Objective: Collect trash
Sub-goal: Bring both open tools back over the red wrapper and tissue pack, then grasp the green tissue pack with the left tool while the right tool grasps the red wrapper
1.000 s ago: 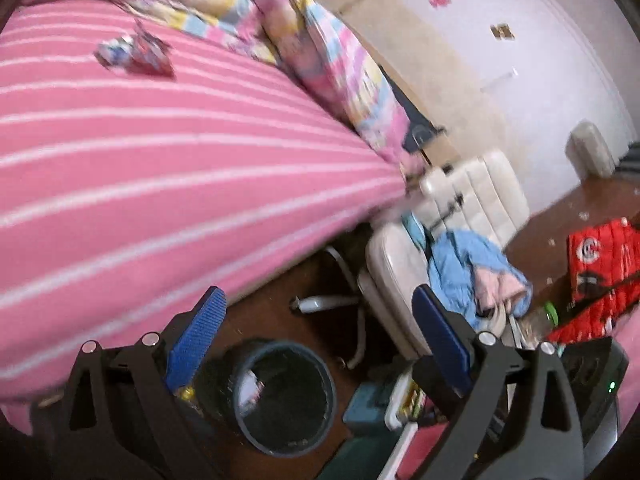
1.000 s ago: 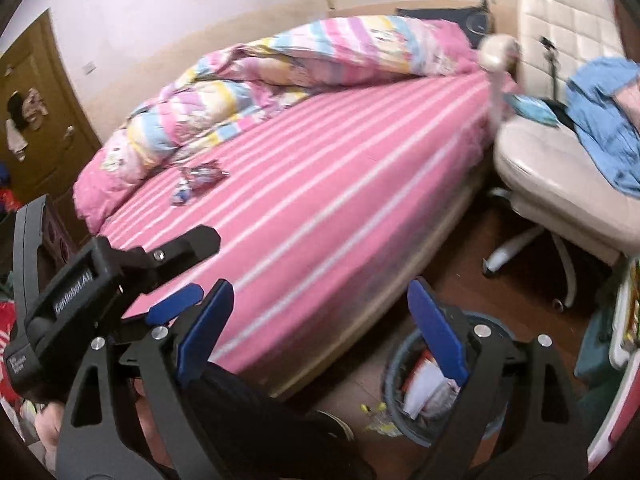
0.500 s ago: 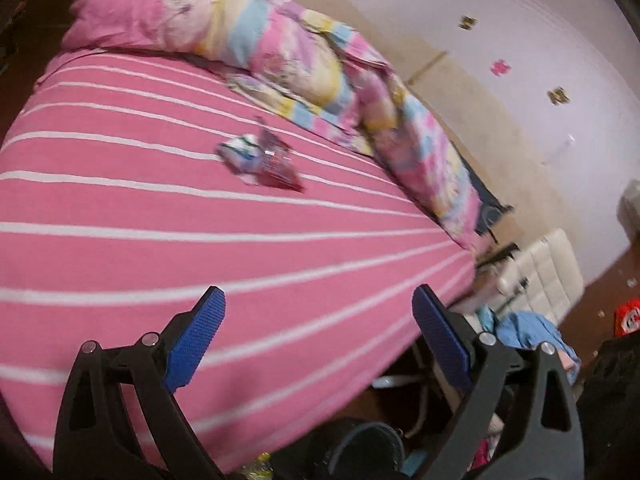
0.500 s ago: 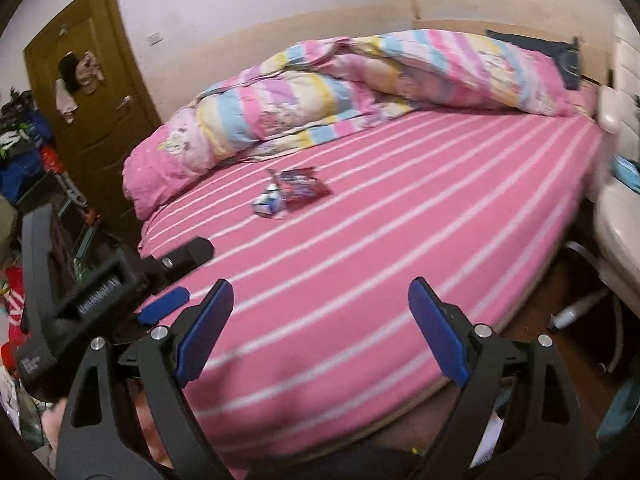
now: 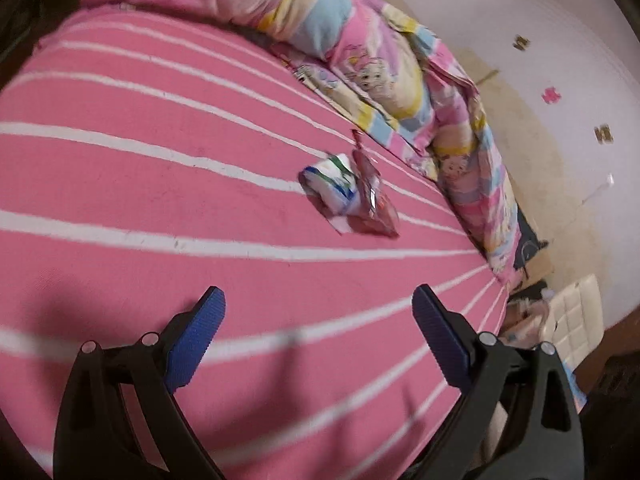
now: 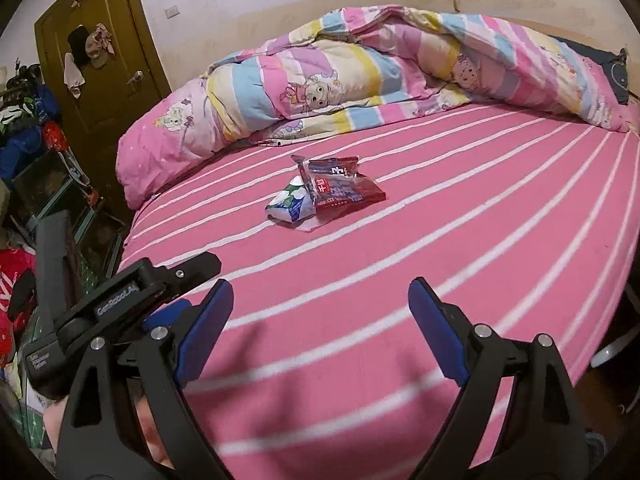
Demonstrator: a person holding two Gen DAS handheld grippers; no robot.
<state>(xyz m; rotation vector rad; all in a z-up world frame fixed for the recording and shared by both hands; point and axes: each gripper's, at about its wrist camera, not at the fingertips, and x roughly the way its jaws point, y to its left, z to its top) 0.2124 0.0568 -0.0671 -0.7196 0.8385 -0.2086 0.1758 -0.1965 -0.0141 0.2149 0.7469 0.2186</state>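
Observation:
Two pieces of trash lie together in the middle of the pink striped bed (image 6: 460,240): a red snack wrapper (image 6: 344,190) and a crumpled white, blue and green carton (image 6: 291,204). They show in the left wrist view too, wrapper (image 5: 374,204) and carton (image 5: 332,184). My left gripper (image 5: 318,312) is open and empty above the bed, short of the trash. My right gripper (image 6: 320,304) is open and empty, also short of the trash. The left gripper's body (image 6: 120,296) shows at the lower left of the right wrist view.
A bunched pastel quilt (image 6: 360,72) lies along the far side of the bed by the wall. A brown door (image 6: 104,72) and cluttered shelves (image 6: 36,160) stand at the left. A white chair (image 5: 576,320) stands past the bed's right end.
Both grippers rose from the floor and bin beside the bed and swung up over the mattress. The trash pile now sits nearer the middle of both views. Both stay open.

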